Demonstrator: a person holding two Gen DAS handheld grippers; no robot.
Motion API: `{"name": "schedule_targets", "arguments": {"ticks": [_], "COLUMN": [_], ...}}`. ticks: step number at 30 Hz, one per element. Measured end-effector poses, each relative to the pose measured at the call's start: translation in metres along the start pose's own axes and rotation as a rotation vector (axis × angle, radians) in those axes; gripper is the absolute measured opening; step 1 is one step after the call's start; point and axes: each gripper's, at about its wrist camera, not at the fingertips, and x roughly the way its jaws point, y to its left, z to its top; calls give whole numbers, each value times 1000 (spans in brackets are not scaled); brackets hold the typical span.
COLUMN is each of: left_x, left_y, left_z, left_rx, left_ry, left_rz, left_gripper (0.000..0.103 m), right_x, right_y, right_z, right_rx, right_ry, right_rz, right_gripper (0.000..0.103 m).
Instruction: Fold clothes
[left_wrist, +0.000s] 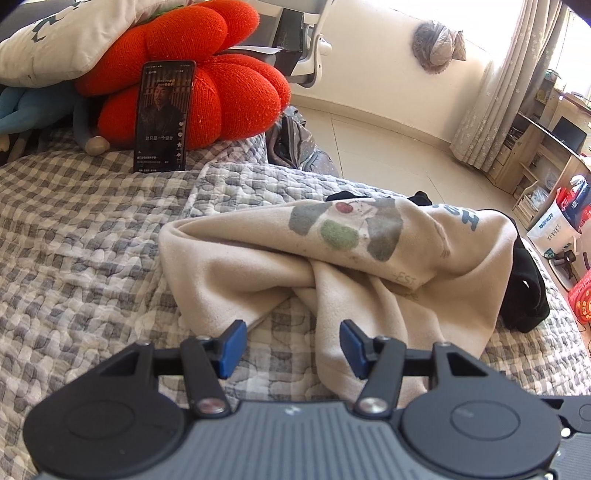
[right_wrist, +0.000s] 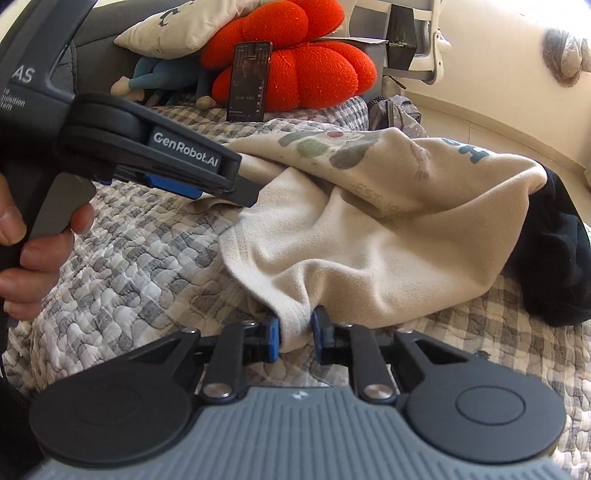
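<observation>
Your right gripper (right_wrist: 295, 332) pinches only a thin fold of the crumpled shirt (right_wrist: 369, 240) on the bed (right_wrist: 129, 277); left gripper (left_wrist: 291, 347) gapes empty, so lifting may slip it free

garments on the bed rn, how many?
2. A cream printed garment lies crumpled mid-bed, a fold of it pinched in the right gripper. A black garment lies partly under its far side. More may be hidden beneath.
</observation>
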Motion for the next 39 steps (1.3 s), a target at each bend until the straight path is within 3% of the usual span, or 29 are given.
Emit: {"name": "schedule_targets", "arguments": {"ticks": [3,4,15,20,27,39], "left_x": [1,1,15,25,9,23], "left_y": [-2,-3,-18,-7,3,-15], "left_z": [-1,-2,-9,-7,-3,-14], "left_rx": [17,26,130,62,20,220], "left_ry": [8,11,30,81,50,45], "left_rz": [-10,-11,-29,-50,-26,-52], "left_gripper": [57,57,58,59,59,59], "right_x": [-13,-17,-56,-71,-88,-75], "right_y": [-19,-26,-90,-109,-136,-154], "right_z": [3,4,1,1,1,-13], "right_rx": [61,86,283,329,406,457], "right_ry": [-35,-47,-132,-179,-223,-122], "right_rz": [-53,-69,-198,-254,-316,-292], "right_gripper": [10,4,4,4,4,5]}}
